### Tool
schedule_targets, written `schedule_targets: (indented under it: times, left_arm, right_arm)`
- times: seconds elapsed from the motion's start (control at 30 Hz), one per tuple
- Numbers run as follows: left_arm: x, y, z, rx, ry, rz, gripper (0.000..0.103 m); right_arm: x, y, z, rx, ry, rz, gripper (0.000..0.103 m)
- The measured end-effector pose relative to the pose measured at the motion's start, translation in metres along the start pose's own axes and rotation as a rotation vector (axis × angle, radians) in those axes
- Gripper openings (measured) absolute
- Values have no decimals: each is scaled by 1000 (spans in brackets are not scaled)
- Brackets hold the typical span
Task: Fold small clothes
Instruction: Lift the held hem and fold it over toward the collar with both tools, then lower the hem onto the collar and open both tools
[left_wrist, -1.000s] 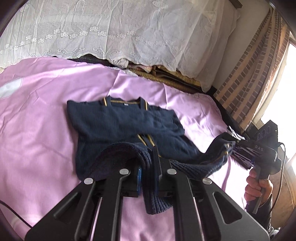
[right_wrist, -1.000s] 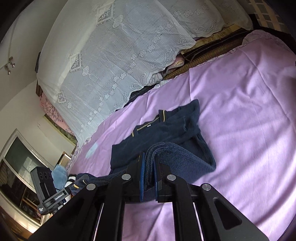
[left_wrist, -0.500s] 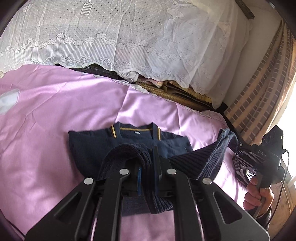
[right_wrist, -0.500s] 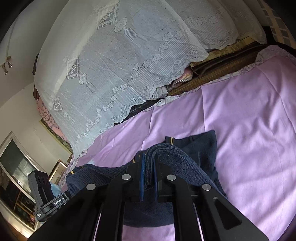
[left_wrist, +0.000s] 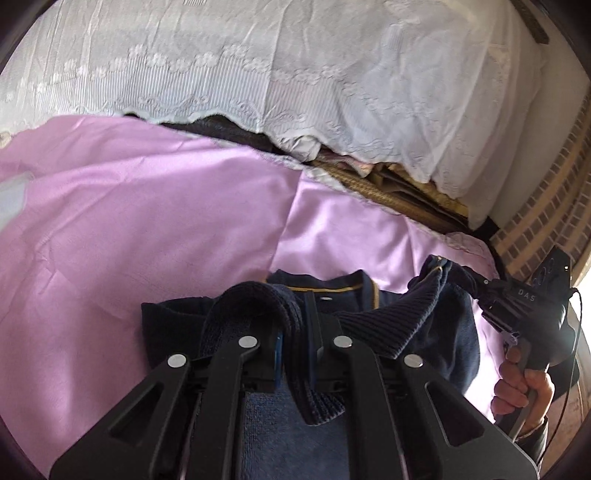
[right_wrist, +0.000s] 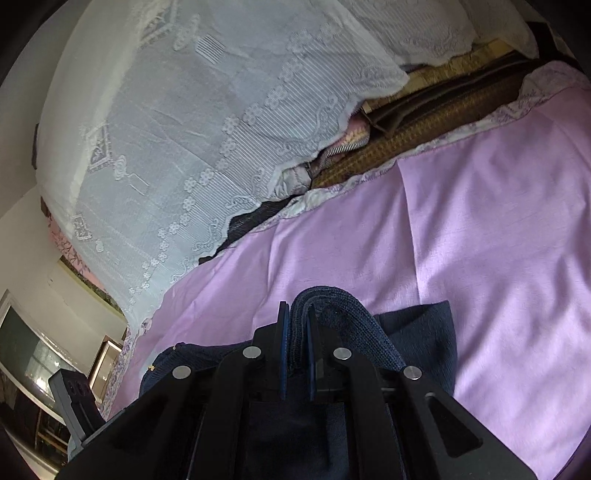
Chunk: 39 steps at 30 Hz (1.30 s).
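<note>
A small navy knit sweater (left_wrist: 436, 328) with yellow collar trim lies on the purple bedspread (left_wrist: 155, 229). Its ribbed lower hem is lifted and folded over toward the collar. My left gripper (left_wrist: 295, 332) is shut on one corner of that hem, the knit bunched between the pads. In the right wrist view my right gripper (right_wrist: 297, 332) is shut on the other hem corner of the sweater (right_wrist: 421, 332). In the left wrist view the right gripper (left_wrist: 476, 280) shows at the right edge, held by a person's hand (left_wrist: 524, 387).
A white lace cover (left_wrist: 295, 74) drapes a high pile at the far side of the bed, with woven mats (left_wrist: 399, 192) under its edge. A brick-pattern curtain (left_wrist: 546, 206) hangs at the right. The purple bedspread (right_wrist: 498, 229) stretches beyond the sweater.
Both grippers have carried the hem forward over the sweater toward the collar. Most of the sweater's body is now covered by the fold, and the lace pile looks nearer.
</note>
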<state>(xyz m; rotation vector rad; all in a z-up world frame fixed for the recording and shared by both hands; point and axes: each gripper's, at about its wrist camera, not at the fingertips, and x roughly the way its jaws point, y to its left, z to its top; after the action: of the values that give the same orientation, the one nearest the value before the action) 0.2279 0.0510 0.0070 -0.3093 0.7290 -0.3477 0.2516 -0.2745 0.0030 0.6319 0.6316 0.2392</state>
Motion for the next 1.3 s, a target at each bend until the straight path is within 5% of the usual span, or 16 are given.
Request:
schedule_targets:
  times: [0.33, 0.63, 0.83, 0.9, 0.97, 1.07, 1.17, 1.3]
  left_arm:
    - [49, 37, -15, -109, 95, -12, 10]
    - [52, 51, -15, -196, 116, -77, 15]
    - [33, 54, -9, -222, 87, -88, 26]
    - [27, 50, -7, -206, 67, -75, 30]
    - [24, 44, -6, -174, 58, -48, 32]
    - [19, 35, -6, -127, 38, 0, 33]
    - [13, 38, -5, -138, 19, 1, 33]
    - [13, 57, -3, -258, 38, -90, 38]
  right_arm:
    - [53, -23, -5, 21, 84, -53, 9]
    - [74, -37, -7, 50, 117, -67, 9]
    - [67, -47, -8, 96, 92, 10, 15]
    - [56, -42, -6, 82, 51, 16, 44]
    - [45, -35, -3, 53, -2, 4, 51]
    - [29, -22, 2, -16, -76, -28, 48]
    - [22, -12, 3, -78, -98, -52, 34]
    - [29, 3, -1, -147, -56, -47, 23]
